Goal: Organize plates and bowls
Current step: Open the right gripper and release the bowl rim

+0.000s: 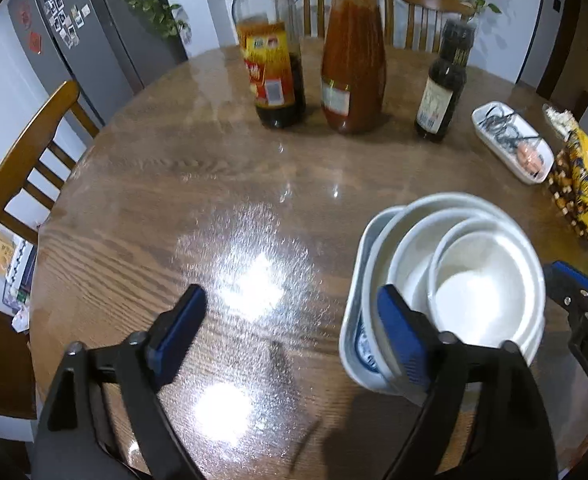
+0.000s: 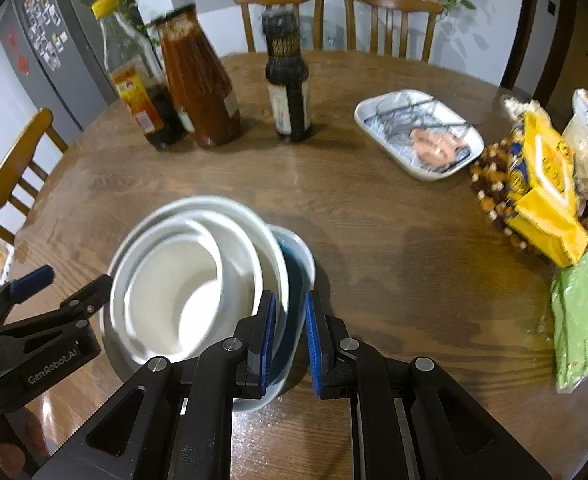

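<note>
The right gripper (image 2: 288,340) pinches the near rim of the pale rectangular dish (image 2: 294,280) carrying three nested white round bowls (image 2: 182,280), while the left gripper (image 1: 290,340), jaws spread and empty, flanks the stack's left; next, likely setting the stack down squarely.

Pretty bright indoor light overall. Two big white glare patches are seen on the glossy table (image 1: 142,184), left of the stacked bowls (image 1: 474,280). The bowls and the bottles behind them are smeared by motion blur. Heavy fisheye bending and black vignetting are seen at the corners.
</note>
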The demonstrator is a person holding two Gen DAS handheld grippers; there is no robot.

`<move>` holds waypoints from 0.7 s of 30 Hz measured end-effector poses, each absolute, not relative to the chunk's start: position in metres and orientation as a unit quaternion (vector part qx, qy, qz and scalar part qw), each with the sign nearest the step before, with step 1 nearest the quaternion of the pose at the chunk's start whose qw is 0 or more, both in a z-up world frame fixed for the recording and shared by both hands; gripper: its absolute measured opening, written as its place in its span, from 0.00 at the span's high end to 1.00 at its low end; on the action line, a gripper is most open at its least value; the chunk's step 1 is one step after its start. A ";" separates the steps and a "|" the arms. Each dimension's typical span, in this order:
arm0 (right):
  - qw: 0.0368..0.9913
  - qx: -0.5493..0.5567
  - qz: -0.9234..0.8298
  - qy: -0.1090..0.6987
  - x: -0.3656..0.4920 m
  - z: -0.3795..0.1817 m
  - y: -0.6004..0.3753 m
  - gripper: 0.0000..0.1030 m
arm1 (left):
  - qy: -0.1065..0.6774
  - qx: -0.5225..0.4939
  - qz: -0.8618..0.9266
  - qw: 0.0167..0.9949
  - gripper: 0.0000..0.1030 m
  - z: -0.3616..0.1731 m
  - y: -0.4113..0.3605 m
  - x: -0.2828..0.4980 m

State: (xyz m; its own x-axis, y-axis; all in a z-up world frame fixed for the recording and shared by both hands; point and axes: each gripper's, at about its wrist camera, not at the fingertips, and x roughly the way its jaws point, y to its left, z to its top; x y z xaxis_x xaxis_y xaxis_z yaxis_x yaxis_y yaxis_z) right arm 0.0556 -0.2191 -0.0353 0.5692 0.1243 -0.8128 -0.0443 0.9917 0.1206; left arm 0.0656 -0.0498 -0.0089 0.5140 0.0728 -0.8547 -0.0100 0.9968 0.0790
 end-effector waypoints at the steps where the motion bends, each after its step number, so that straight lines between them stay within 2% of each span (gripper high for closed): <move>1: 0.888 0.040 0.044 0.456 0.055 -0.032 -0.220 0.86 | 0.490 0.027 0.018 0.871 0.08 -0.006 -0.050 0.065; 10: 0.893 0.045 0.071 0.443 0.038 -0.020 -0.220 0.85 | 0.474 0.029 -0.007 0.880 0.08 0.008 -0.061 0.047; 11: 0.893 0.043 0.077 0.440 0.035 -0.020 -0.220 0.82 | 0.472 0.030 -0.010 0.881 0.08 0.008 -0.062 0.046; 13: 0.895 0.038 0.089 0.435 0.028 -0.019 -0.219 0.65 | 0.468 0.032 -0.018 0.883 0.07 0.010 -0.065 0.040; 15: 0.897 0.032 0.100 0.430 0.020 -0.018 -0.219 0.34 | 0.466 0.036 -0.024 0.883 0.03 0.010 -0.066 0.036; 17: 0.900 0.028 0.109 0.422 0.011 -0.017 -0.219 0.29 | 0.466 0.039 -0.028 0.883 0.01 0.009 -0.067 0.033; 21: 0.897 0.016 0.125 0.424 -0.001 -0.020 -0.220 0.29 | 0.476 0.032 -0.037 0.878 0.01 0.006 -0.067 0.027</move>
State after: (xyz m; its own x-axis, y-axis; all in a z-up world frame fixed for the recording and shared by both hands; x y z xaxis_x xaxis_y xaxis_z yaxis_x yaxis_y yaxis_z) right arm -0.0008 -0.2200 -0.0199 0.6084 0.2387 -0.7569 -0.2109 0.9680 0.1358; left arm 0.0268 -0.0668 0.0059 0.5435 -0.0350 -0.8387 0.0961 0.9952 0.0207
